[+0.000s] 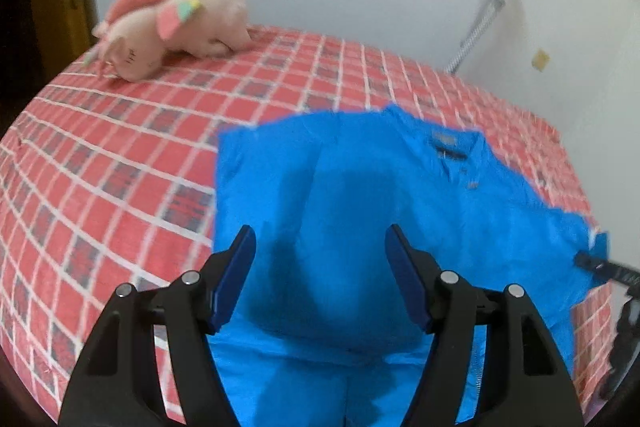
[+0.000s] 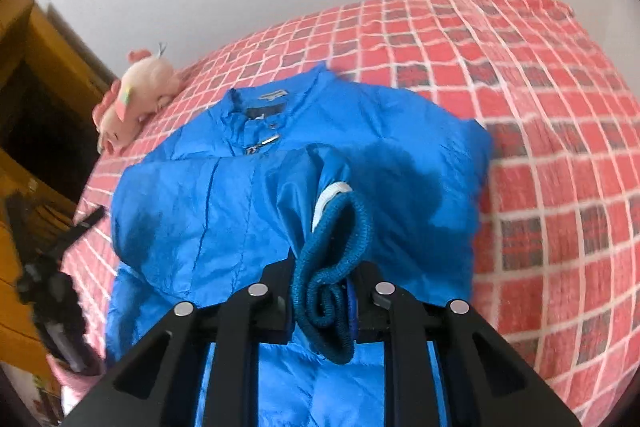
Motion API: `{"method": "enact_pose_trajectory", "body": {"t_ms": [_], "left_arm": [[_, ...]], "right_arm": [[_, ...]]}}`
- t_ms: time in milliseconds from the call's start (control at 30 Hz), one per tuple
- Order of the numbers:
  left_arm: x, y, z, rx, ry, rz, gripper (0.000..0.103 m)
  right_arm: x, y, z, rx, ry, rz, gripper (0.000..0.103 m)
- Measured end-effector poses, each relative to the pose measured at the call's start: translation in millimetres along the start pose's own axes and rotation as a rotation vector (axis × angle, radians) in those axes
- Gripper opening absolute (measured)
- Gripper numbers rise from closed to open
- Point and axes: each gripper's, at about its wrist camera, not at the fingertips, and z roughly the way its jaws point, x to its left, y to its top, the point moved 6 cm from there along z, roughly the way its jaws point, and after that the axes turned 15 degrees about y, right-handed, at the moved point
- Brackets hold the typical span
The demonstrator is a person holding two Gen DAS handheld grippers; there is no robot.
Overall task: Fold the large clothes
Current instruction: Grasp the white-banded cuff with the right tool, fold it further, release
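A bright blue jacket (image 1: pixel 360 187) lies front up on the red checked bed cover (image 1: pixel 100 167), collar toward the wall. My left gripper (image 1: pixel 320 251) is open and empty, hovering over the jacket's left half. My right gripper (image 2: pixel 324 291) is shut on the ribbed sleeve cuff (image 2: pixel 336 247) and holds the sleeve lifted over the jacket body (image 2: pixel 192 211). The right gripper also shows at the jacket's right edge in the left wrist view (image 1: pixel 592 259). The left gripper shows dark and blurred at the left in the right wrist view (image 2: pixel 52 267).
A pink plush toy (image 1: pixel 172 23) lies at the bed's far left by the white wall. A metal pole (image 1: pixel 484 11) leans on the wall at the far right. A wooden cabinet (image 2: pixel 24 75) stands left of the bed. Bed cover (image 2: pixel 540 107) extends right of the jacket.
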Motion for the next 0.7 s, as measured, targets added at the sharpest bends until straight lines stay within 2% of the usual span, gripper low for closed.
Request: {"method": "enact_pose_trajectory", "body": {"t_ms": [133, 233, 400, 533, 633, 700], "left_arm": [[-15, -15, 29, 0.055, 0.011, 0.062, 0.066], [-18, -22, 42, 0.062, 0.06, 0.102, 0.066], [-19, -25, 47, 0.052, 0.076, 0.115, 0.068], [-15, -21, 38, 0.059, 0.077, 0.085, 0.069], [-23, -16, 10, 0.038, -0.001, 0.05, 0.069], [-33, -16, -9, 0.014, -0.028, 0.059, 0.069]], "right_arm": [[-18, 0, 2, -0.016, -0.026, 0.018, 0.019], [-36, -6, 20, 0.015, -0.019, 0.059, 0.02], [-49, -8, 36, 0.022, 0.001, 0.068, 0.026], [-39, -7, 15, -0.021, -0.046, 0.019, 0.034], [-15, -3, -15, -0.105, -0.115, -0.065, 0.034], [6, -4, -29, -0.145, -0.128, -0.119, 0.034]]}}
